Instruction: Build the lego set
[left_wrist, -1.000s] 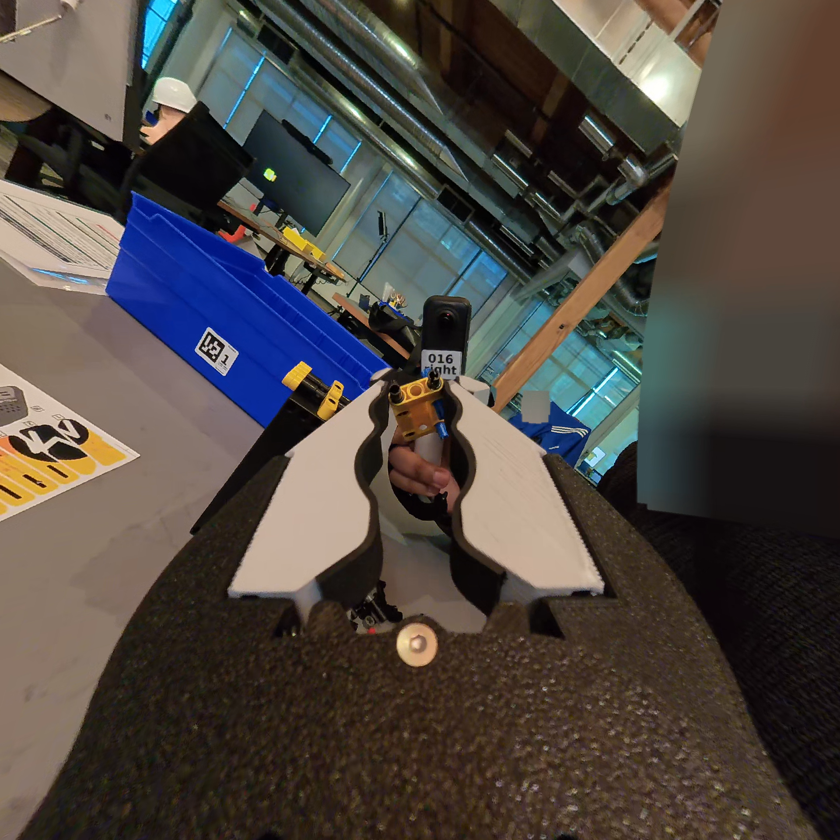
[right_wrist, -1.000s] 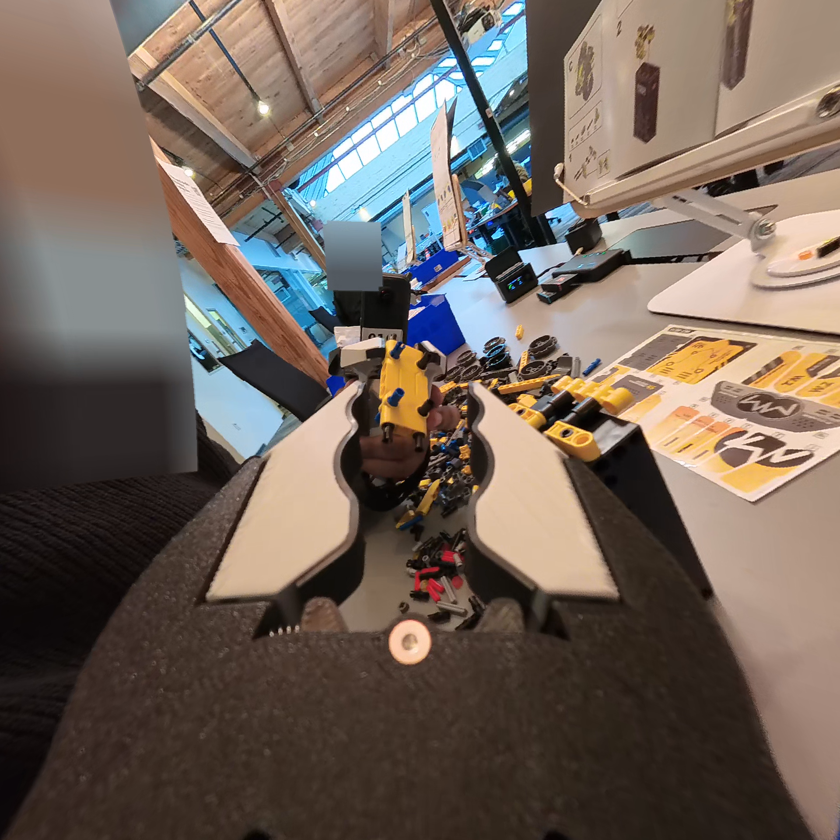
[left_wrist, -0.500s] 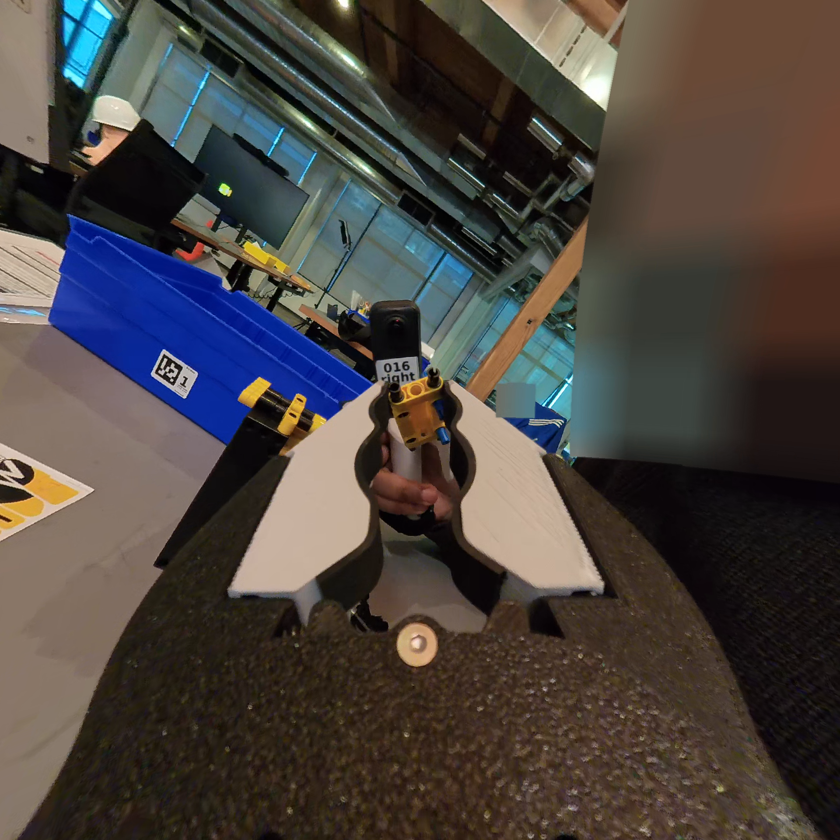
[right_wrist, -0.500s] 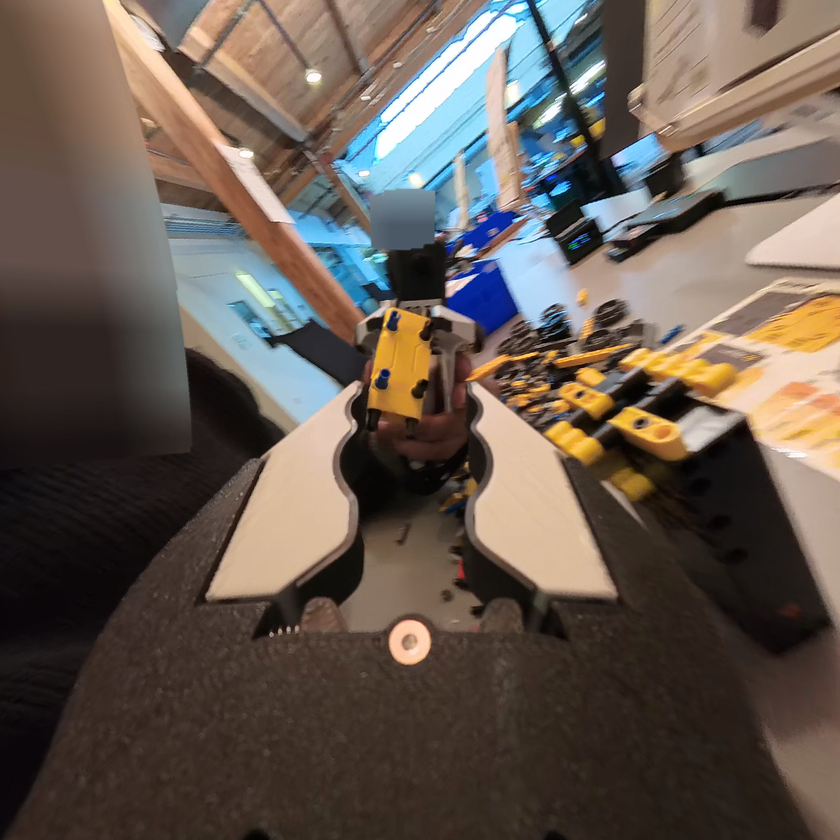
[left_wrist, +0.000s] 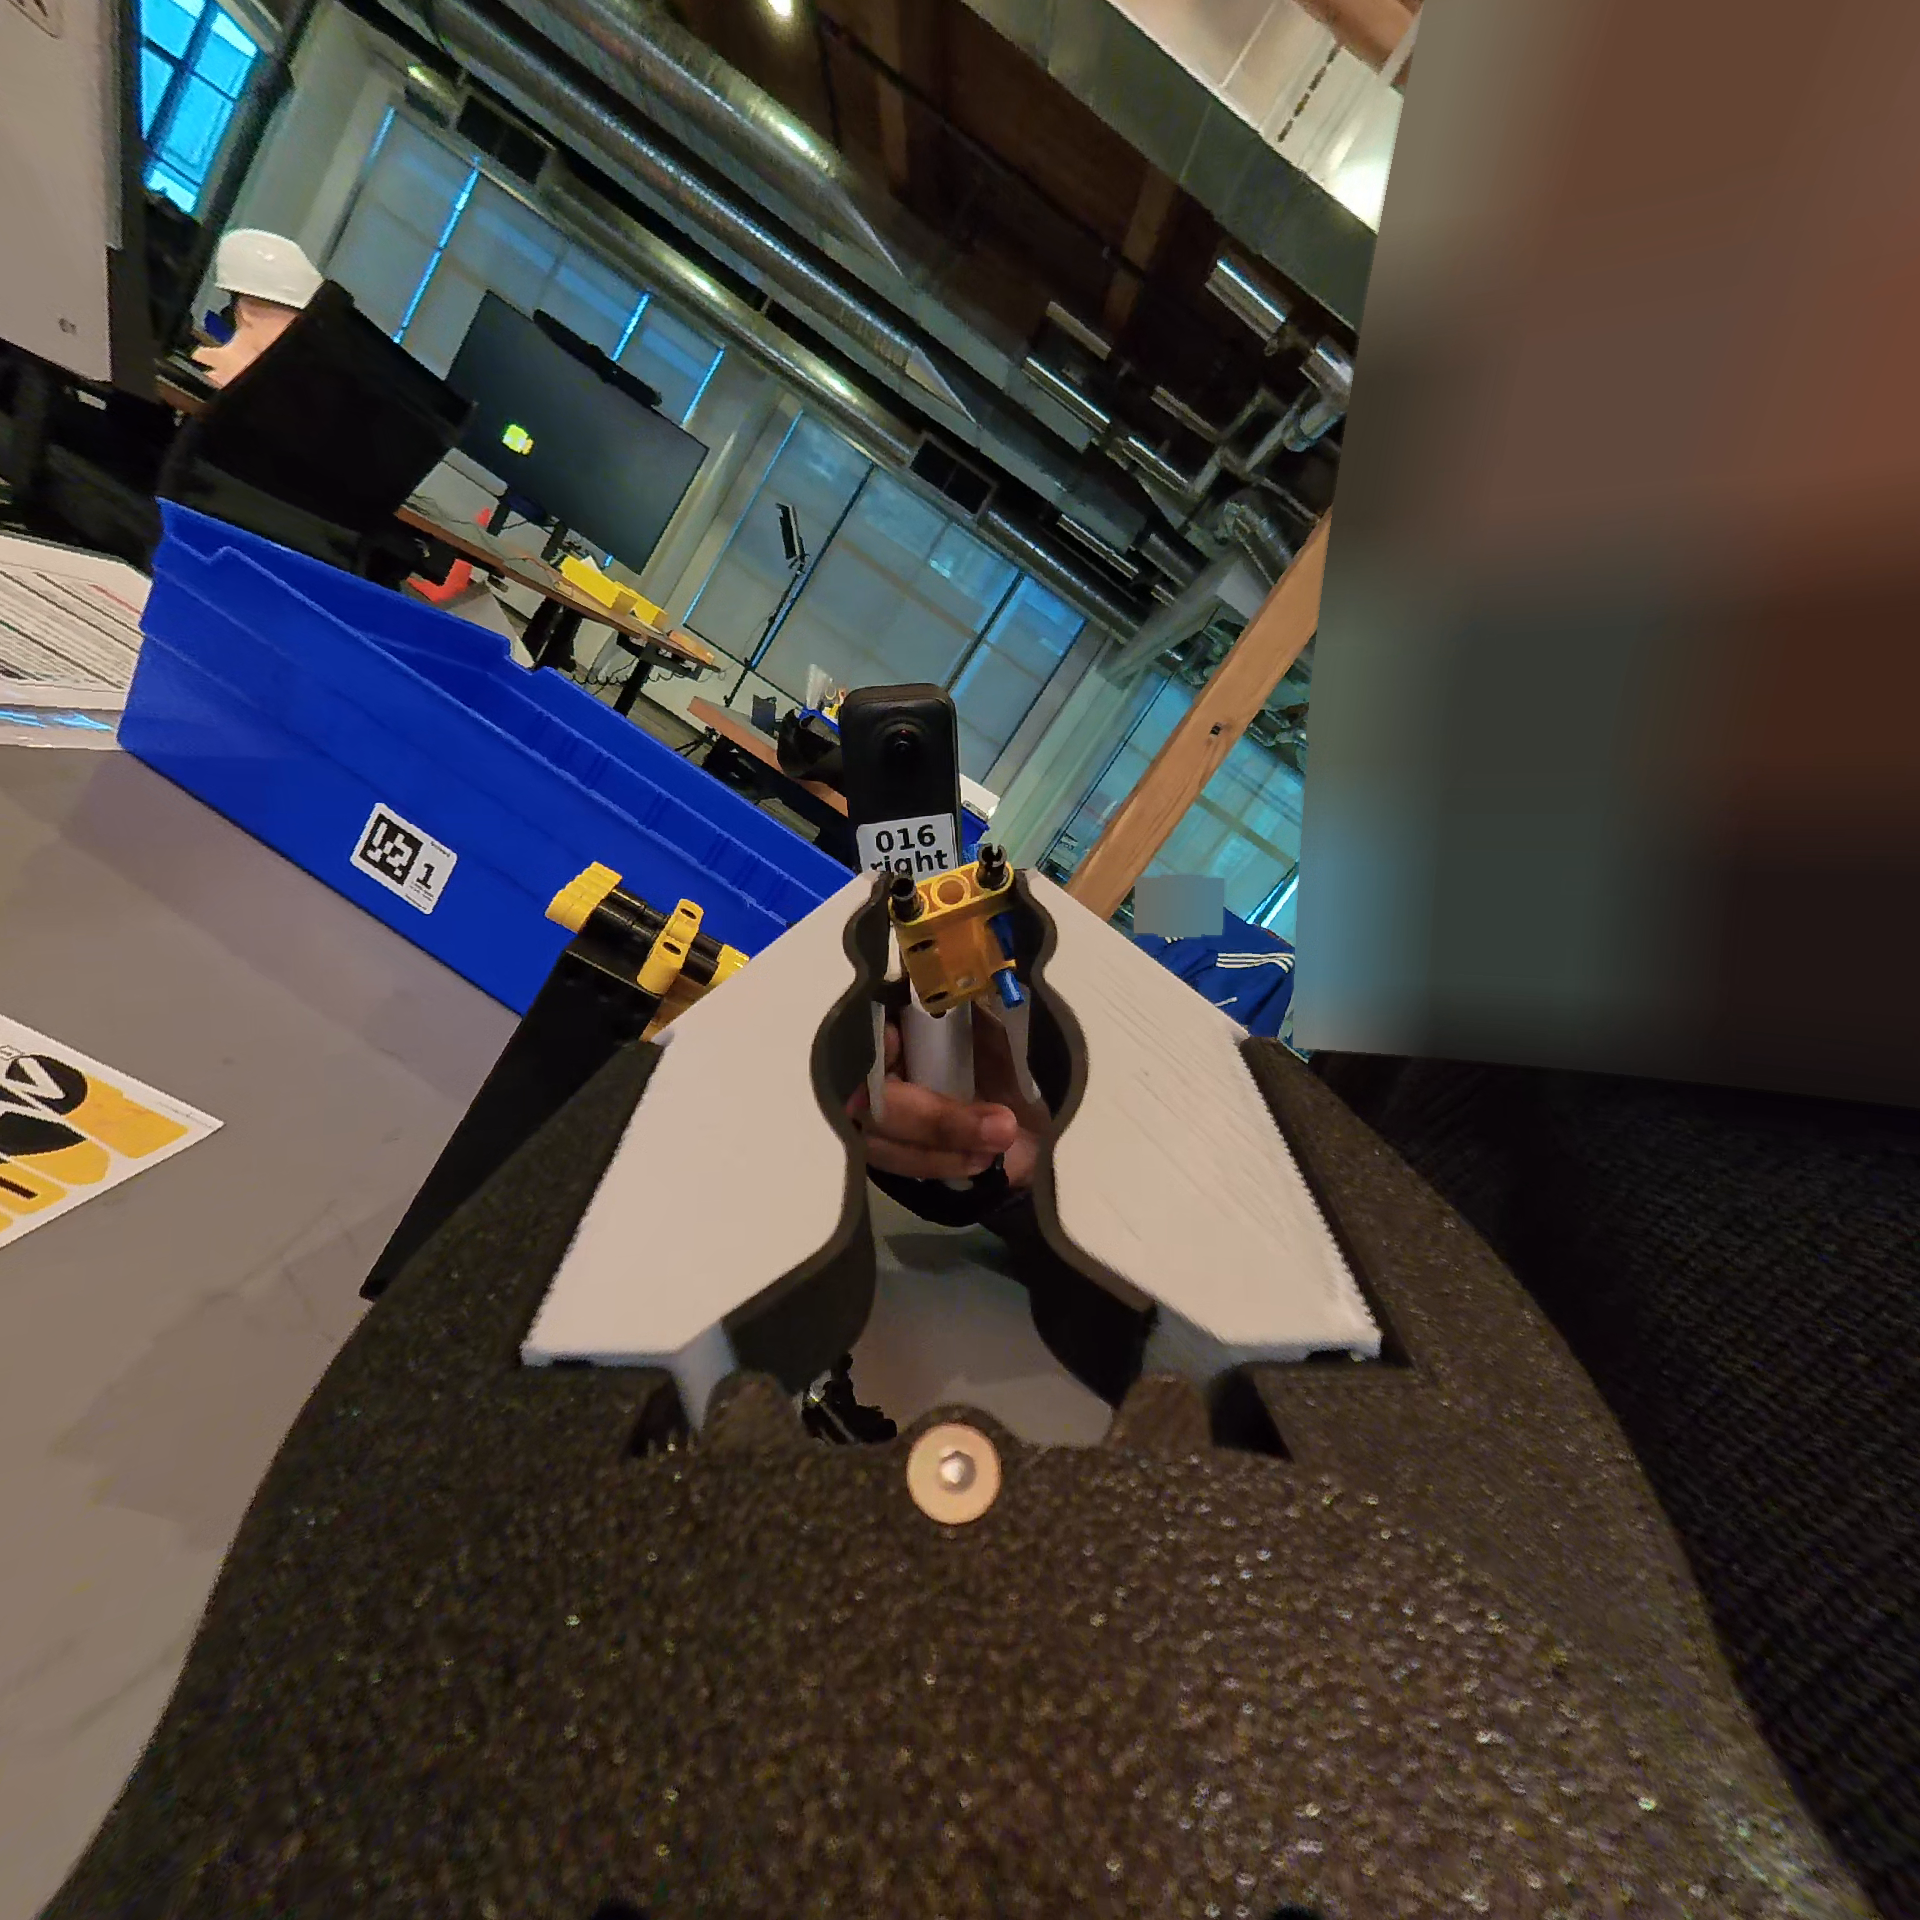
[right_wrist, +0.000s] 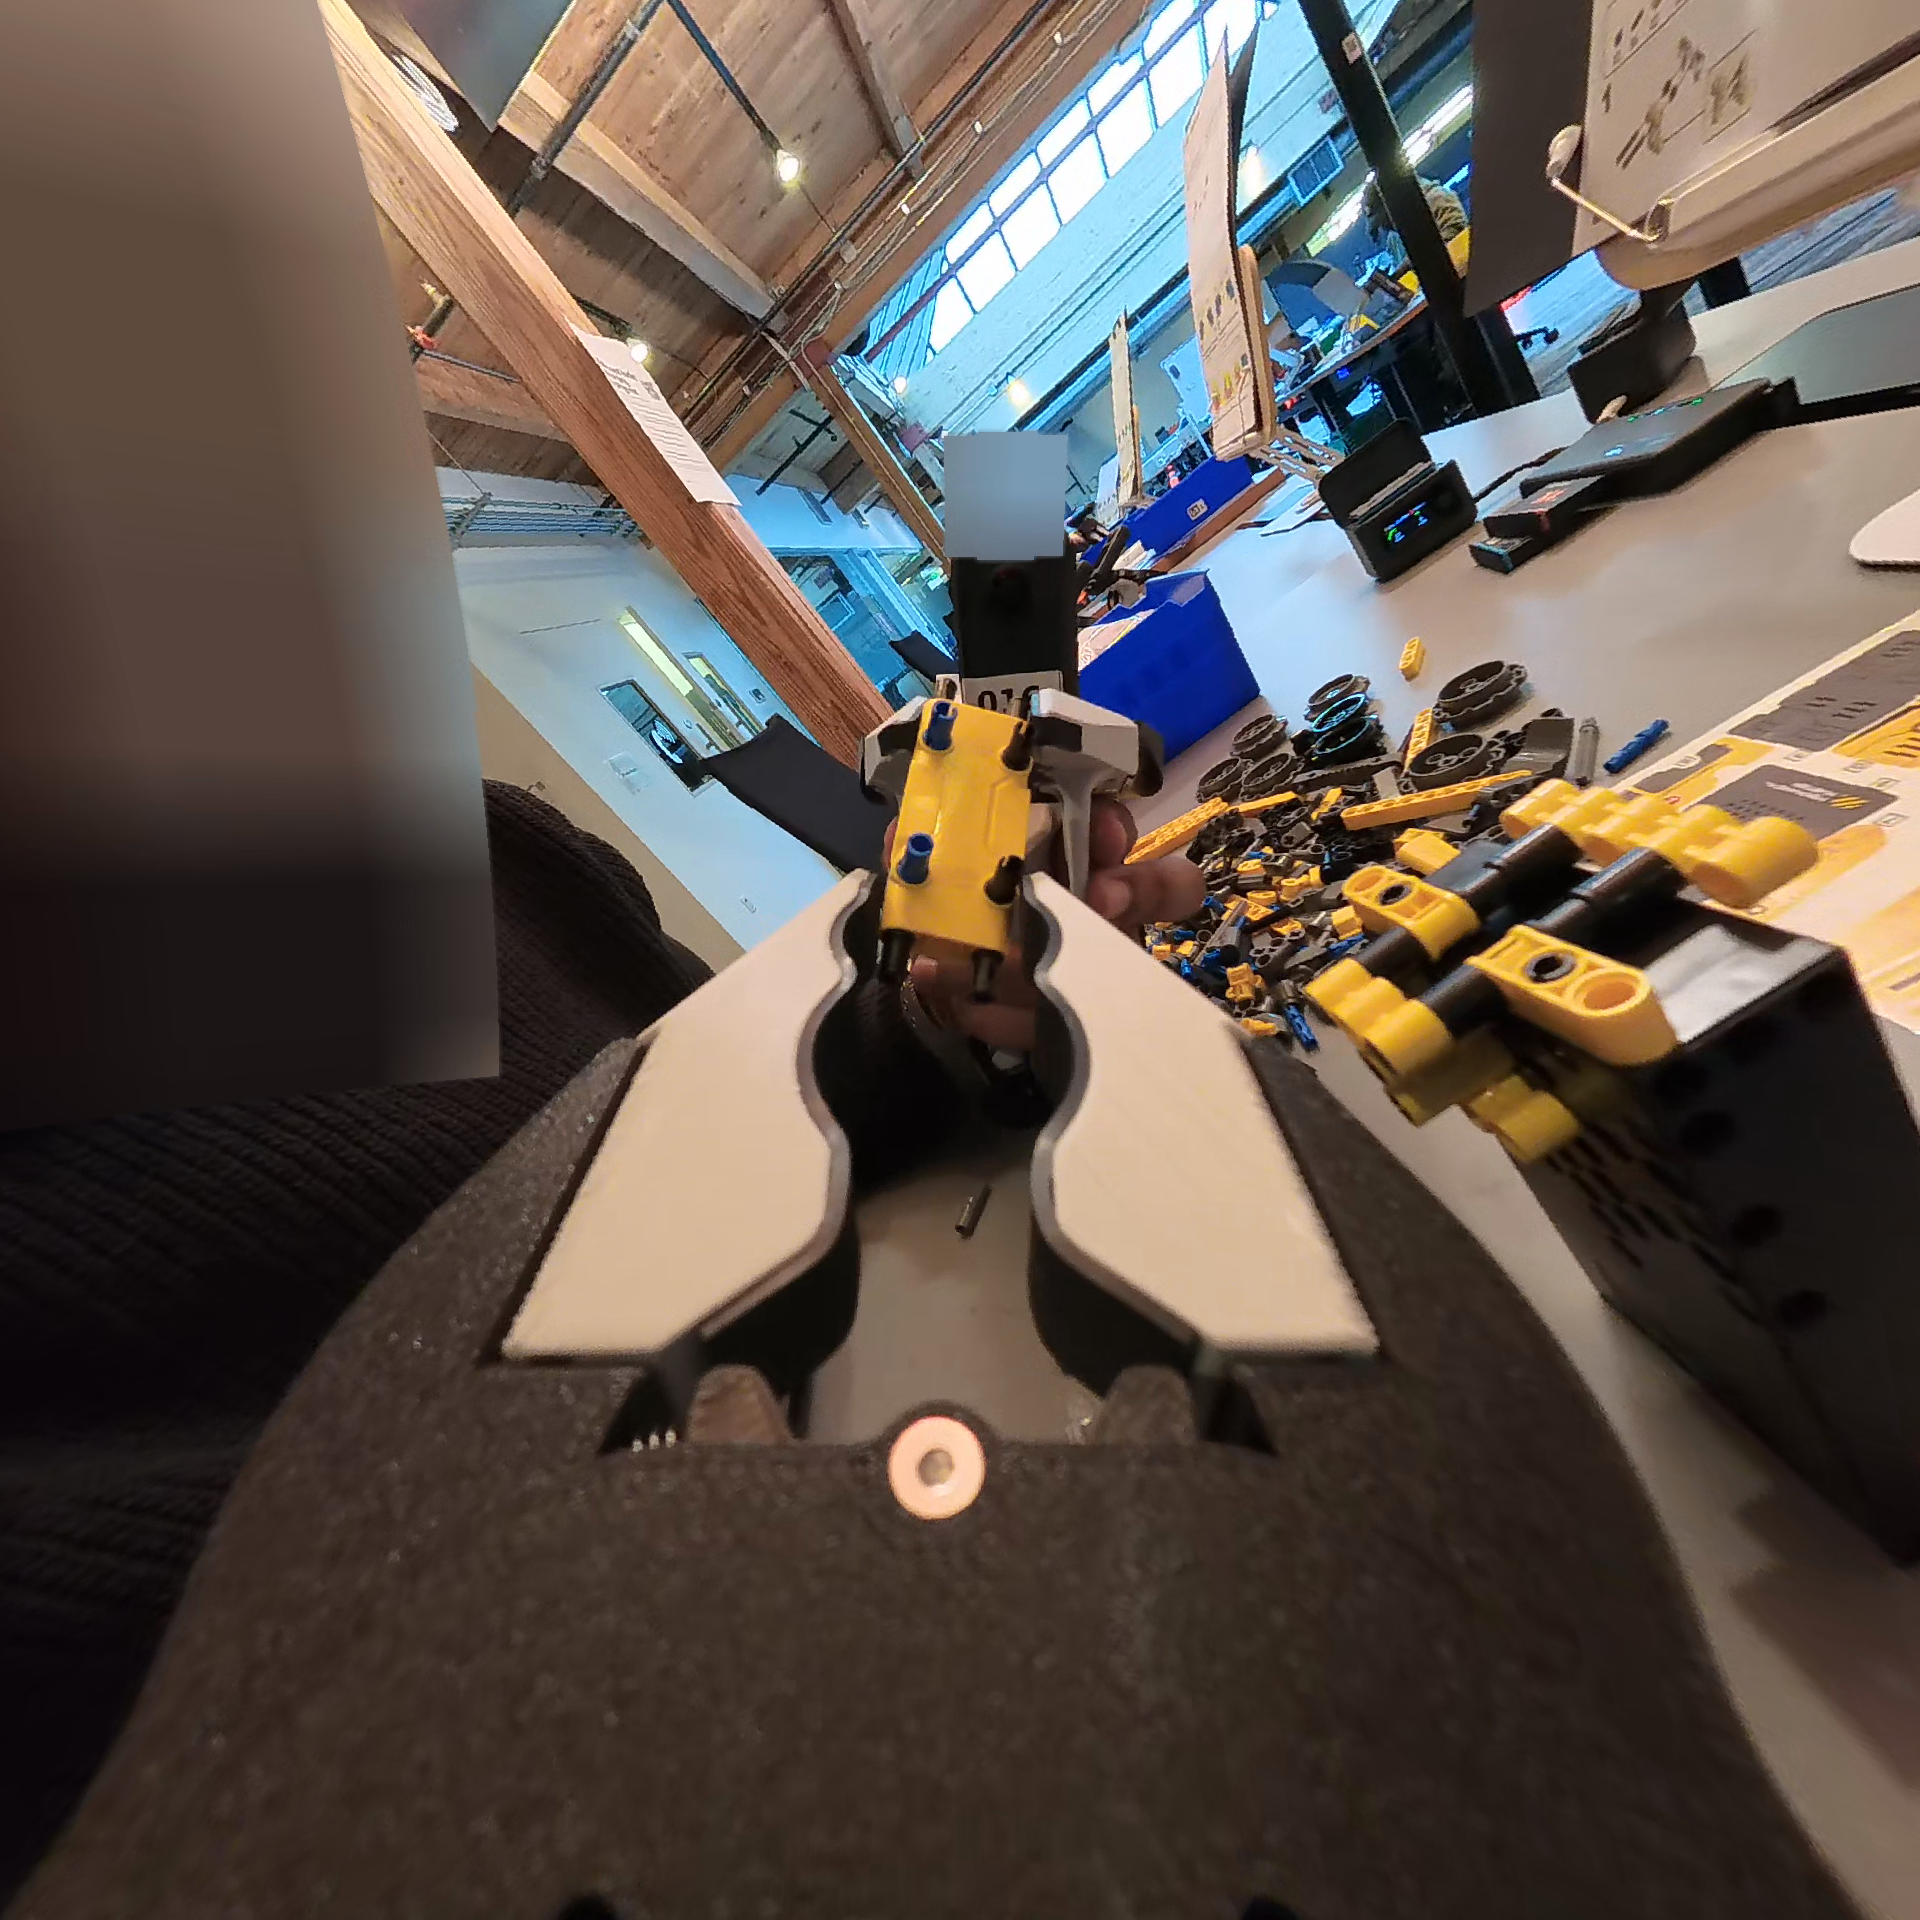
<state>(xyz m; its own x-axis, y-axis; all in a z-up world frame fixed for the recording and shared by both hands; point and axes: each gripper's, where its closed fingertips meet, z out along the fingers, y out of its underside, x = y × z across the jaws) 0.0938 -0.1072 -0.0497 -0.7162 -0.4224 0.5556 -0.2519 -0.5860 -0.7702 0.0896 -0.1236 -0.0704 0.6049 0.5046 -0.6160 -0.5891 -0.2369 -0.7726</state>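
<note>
L gripper (left_wrist: 956, 904): jaws narrow, clamped on yellow pin block (left_wrist: 951, 940) at 12 o'clock, held in air above table (left_wrist: 260, 1039). R gripper (right_wrist: 951, 914): jaws narrow too, tips seem to pinch block's lower end. Block prob. light, rigid, slick plastic; pins may pop out, so grip the flat sides, not pins. Black box w/ yellow beams (right_wrist: 1662, 1091) at 3 o'clock; loose parts pile (right_wrist: 1299, 831) at 2. Blue bin (left_wrist: 416, 727) at 10.

Bare grey table (left_wrist: 208, 1351) open at 8 o'clock; black-and-yellow brick assembly (right_wrist: 1621, 1049) blocks 3 o'clock; loose parts pile (right_wrist: 1351, 831) crowds 2 o'clock
</note>
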